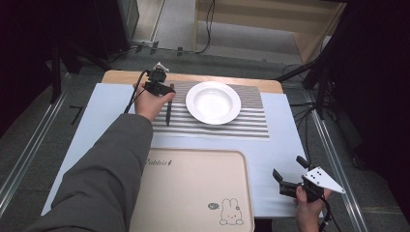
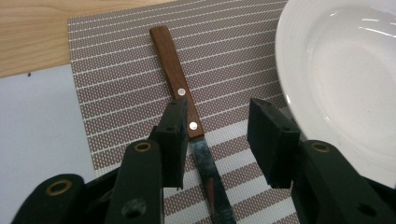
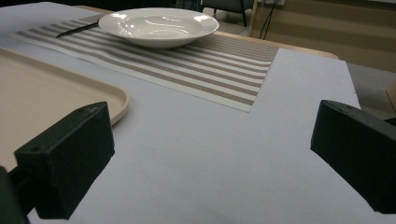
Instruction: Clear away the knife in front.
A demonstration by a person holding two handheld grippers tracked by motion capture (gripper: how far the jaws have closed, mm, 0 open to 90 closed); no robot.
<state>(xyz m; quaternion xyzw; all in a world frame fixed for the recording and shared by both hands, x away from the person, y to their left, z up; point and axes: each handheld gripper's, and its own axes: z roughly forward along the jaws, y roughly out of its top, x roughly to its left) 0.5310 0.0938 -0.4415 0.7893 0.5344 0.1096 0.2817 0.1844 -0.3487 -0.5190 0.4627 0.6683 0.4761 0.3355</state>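
A knife (image 2: 177,84) with a brown wooden handle and a worn metal blade lies on a striped placemat (image 2: 116,60), just left of a white plate (image 2: 336,70). My left gripper (image 2: 219,121) is lowered over the knife where handle meets blade. Its jaws straddle the knife: the left pad is against the handle's side and the right pad stands apart, so nothing is gripped. From above, the left gripper (image 1: 164,92) sits at the knife's (image 1: 168,113) far end. My right gripper (image 1: 288,167) rests near the table's front right, open, with nothing between its jaws (image 3: 212,158).
An empty white plate (image 1: 212,102) sits mid-placemat (image 1: 251,121). A beige tray (image 1: 193,193) with a rabbit print lies at the front; its corner (image 3: 46,93) is left of the right gripper. White sheet covers the table; bare wood shows along the back edge.
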